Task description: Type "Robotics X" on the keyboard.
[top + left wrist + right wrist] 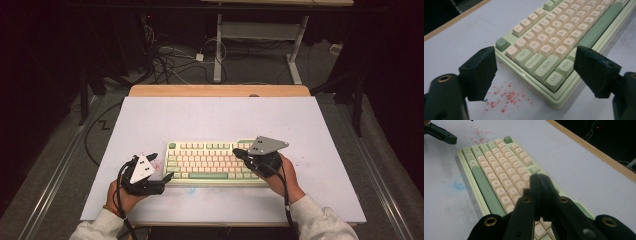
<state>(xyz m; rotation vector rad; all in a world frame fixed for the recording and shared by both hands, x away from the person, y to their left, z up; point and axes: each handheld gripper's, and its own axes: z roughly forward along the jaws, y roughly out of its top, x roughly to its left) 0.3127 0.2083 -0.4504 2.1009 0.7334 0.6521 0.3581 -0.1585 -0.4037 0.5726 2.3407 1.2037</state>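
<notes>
Keyboard [212, 161] work looks barely begun: left gripper [535, 75] gapes wide, empty, straddling its corner, while right gripper [541, 187], pinched shut on nothing, hovers over keys.

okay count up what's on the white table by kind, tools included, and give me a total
Keyboard: 1
Tools: 2, the left tool open at the keyboard's left end, the right tool shut over its keys
Total: 3
</notes>
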